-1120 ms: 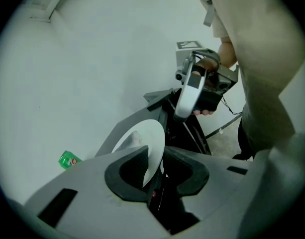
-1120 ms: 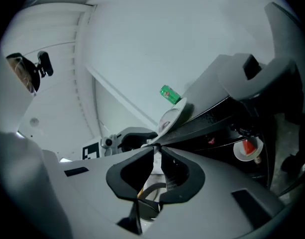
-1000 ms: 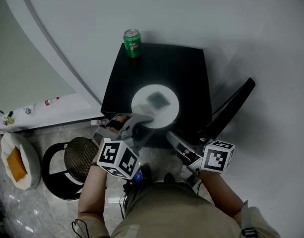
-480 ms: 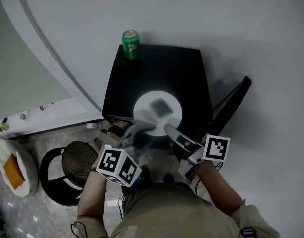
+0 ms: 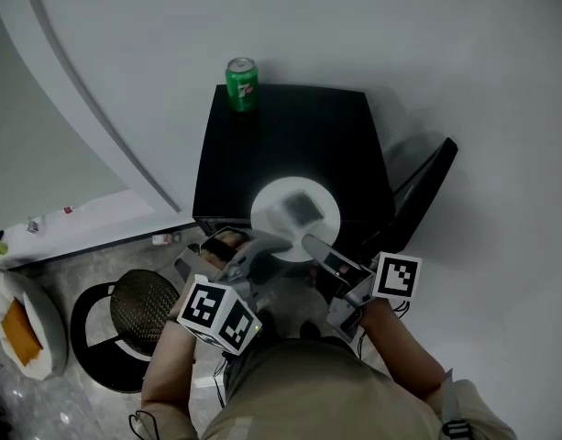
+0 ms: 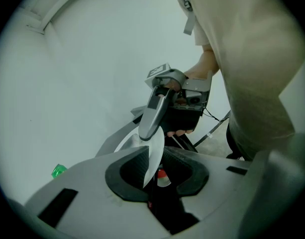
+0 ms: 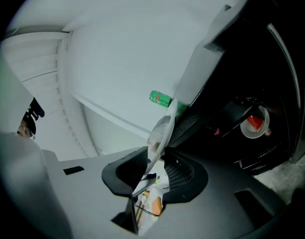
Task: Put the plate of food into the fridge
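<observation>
Now my right gripper (image 5: 310, 241) has just been closing on the rim of the plate (image 5: 271, 214) — my left gripper (image 5: 277, 243) pinches it too — so lifting it into the fridge (image 5: 290, 131) looks next.

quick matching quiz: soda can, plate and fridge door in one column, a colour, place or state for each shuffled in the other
1 soda can
2 plate
3 fridge door

a swung open
b green, standing on top of the fridge
c white and round

Pairs: 1-b, 2-c, 3-a
</observation>
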Tool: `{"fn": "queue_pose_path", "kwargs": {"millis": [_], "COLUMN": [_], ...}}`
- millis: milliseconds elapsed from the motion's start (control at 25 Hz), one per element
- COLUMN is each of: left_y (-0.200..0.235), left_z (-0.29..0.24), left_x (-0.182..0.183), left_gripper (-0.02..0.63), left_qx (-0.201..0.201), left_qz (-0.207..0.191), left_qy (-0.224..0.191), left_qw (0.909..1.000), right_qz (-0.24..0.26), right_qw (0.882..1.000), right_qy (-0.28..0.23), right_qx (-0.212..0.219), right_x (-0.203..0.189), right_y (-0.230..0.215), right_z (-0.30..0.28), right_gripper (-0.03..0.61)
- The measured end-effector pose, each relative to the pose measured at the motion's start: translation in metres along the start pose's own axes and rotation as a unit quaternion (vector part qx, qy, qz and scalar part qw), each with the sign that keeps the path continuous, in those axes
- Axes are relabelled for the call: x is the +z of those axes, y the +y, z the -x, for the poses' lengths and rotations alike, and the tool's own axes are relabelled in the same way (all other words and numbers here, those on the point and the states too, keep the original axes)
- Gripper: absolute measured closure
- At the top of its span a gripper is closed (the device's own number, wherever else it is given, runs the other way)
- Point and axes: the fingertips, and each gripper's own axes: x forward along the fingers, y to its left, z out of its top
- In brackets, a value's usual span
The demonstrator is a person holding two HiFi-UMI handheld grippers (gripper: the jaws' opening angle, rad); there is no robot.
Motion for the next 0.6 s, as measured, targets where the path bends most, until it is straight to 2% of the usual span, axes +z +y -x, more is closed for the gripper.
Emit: {"fn": "queue_pose_path", "kwargs": {"millis": [440,600], "left_y": [-0.009,-0.018], "left_z": [0.015,0.022], "left_x": [0.002,0.006], "left_gripper": [0.526,0.526], "left_qx": [-0.015,-0.021], "left_qz": [-0.015,-0.023], "left_qy": [-0.046,-0.053], "left_qw": [0.9987,0.9981], "right_qz": [-0.059,-0.102], "right_qw": [0.997,0.993], "right_qy": [-0.041,-0.055], "right_qx": [0.010,0.027], "right_x": [-0.014,-0.024], "right_y": [0.008,0.010], "right_z": [0.005,0.009], "right_gripper": [0.491,0.499]}}
